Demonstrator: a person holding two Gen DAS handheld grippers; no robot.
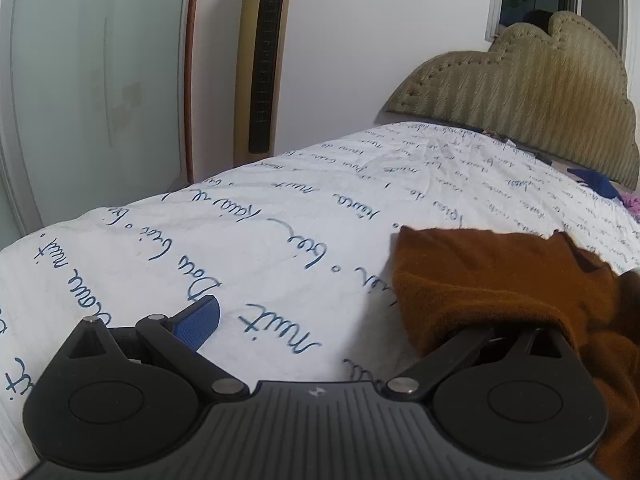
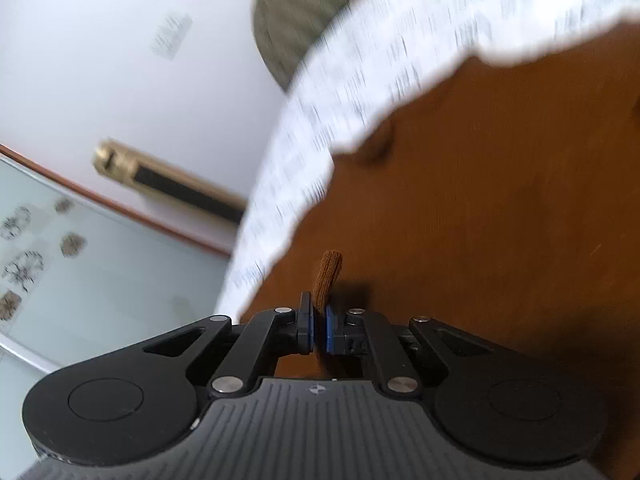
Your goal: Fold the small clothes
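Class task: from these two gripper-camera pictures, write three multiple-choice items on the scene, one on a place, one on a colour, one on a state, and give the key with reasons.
1. Where does the brown garment lie?
A. on the floor
B. on the bedsheet
C. on a chair

2. What colour is the writing on the bedsheet?
A. red
B. green
C. dark blue

3. How is the right gripper?
A. shut on a fold of the brown garment
B. wide open over the bedsheet
C. shut on a sock

Key:
1 B, the garment rests on the printed sheet.
2 C, the script reads dark blue on white.
3 A, a brown fold sticks up between its close-set pads.
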